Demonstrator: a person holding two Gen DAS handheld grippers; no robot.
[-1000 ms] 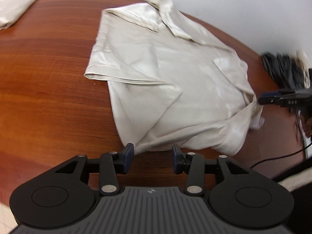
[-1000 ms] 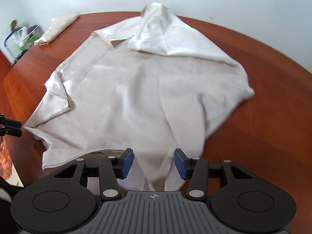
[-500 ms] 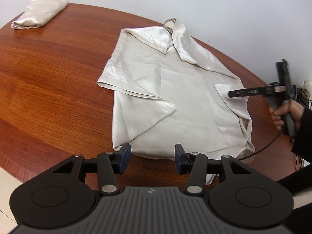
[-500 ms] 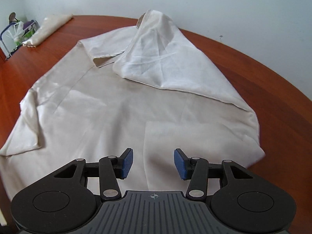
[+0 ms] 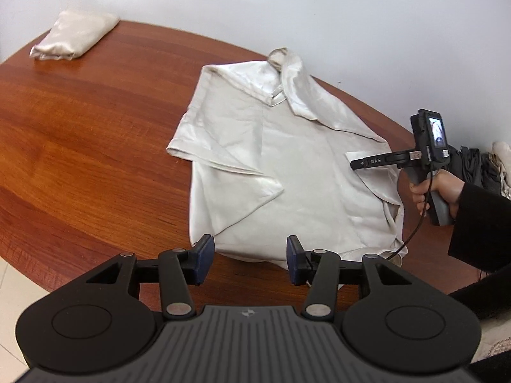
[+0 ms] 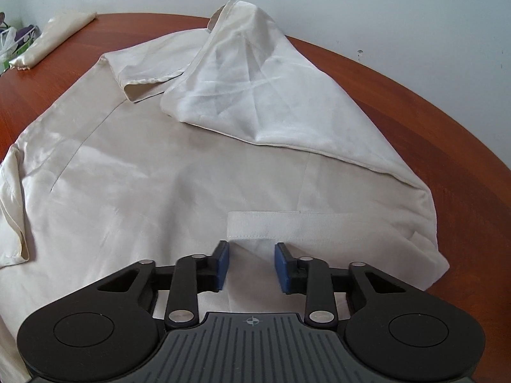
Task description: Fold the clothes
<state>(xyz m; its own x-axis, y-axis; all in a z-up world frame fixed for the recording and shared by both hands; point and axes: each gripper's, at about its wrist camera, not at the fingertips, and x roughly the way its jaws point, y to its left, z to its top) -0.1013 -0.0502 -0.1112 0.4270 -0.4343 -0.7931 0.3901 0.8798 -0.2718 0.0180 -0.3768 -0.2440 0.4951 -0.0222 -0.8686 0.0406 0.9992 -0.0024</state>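
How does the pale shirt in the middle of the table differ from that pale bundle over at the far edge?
The shirt lies opened out, collar and sleeves showing, with one side flapped over; the bundle is folded into a compact block. The shirt covers far more of the table than the bundle does. The shirt lies mid-table; the bundle sits at the far edge. Both look like the same cream, slightly shiny cloth.

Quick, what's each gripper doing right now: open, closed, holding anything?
Left gripper: open, holding nothing.
Right gripper: open, jaws set either side of the shirt by its hemmed band, not pinching it.
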